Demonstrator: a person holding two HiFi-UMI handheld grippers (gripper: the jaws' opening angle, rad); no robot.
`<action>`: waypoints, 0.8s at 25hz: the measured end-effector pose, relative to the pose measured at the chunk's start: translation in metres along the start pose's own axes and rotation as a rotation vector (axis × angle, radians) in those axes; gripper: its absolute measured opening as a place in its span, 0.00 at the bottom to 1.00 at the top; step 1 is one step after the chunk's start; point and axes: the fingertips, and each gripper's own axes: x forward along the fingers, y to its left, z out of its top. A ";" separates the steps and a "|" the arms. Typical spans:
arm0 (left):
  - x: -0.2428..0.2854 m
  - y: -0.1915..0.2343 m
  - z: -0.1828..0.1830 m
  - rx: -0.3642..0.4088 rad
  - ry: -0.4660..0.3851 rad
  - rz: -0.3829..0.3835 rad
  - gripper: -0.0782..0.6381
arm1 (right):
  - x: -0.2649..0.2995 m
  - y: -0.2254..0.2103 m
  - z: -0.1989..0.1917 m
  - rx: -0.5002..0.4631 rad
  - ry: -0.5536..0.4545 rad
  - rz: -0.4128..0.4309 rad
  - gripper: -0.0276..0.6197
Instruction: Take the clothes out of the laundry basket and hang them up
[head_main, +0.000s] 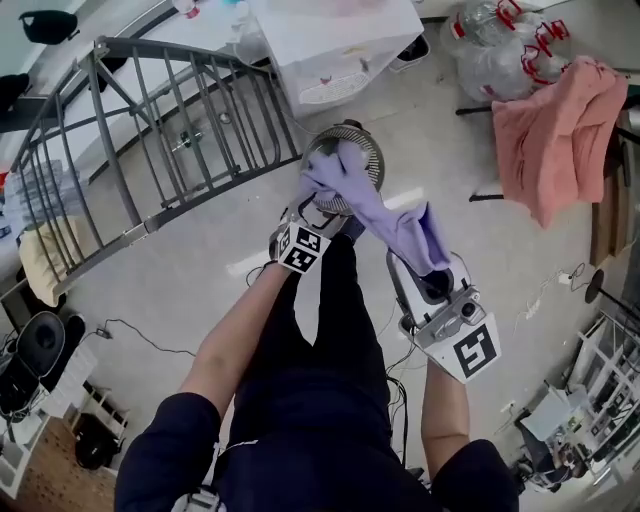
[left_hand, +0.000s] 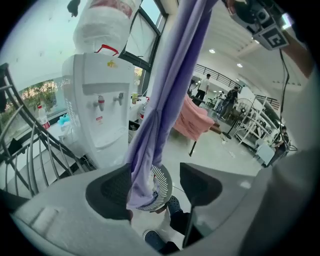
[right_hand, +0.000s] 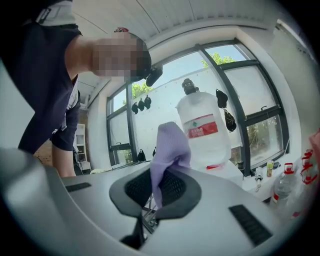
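In the head view the purple garment (head_main: 385, 205) covers most of the laundry basket (head_main: 366, 146), hiding its contents. In the left gripper view the garment's top runs off the frame, and the distant people (left_hand: 204, 86) are too small to tell apart.

The round slotted laundry basket (head_main: 350, 135) looks white, perhaps pale grey. Above it, the soft lilac garment (head_main: 385, 215) is plain. To its right, a plain salmon-pink cloth (head_main: 555, 135); to its left, a grey metal rack (head_main: 150, 130).

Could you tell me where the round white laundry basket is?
The basket sits on the floor, head view top centre, under the lilac garment, near the water dispenser.
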 end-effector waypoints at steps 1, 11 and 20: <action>-0.003 0.000 0.005 0.015 0.002 0.002 0.52 | 0.001 0.008 0.007 -0.002 -0.008 0.005 0.05; -0.061 -0.002 0.077 0.282 -0.099 0.108 0.52 | 0.008 0.061 0.043 -0.003 -0.055 0.027 0.05; -0.080 -0.028 0.082 0.498 -0.047 0.049 0.18 | 0.005 0.097 0.080 -0.026 -0.083 0.089 0.05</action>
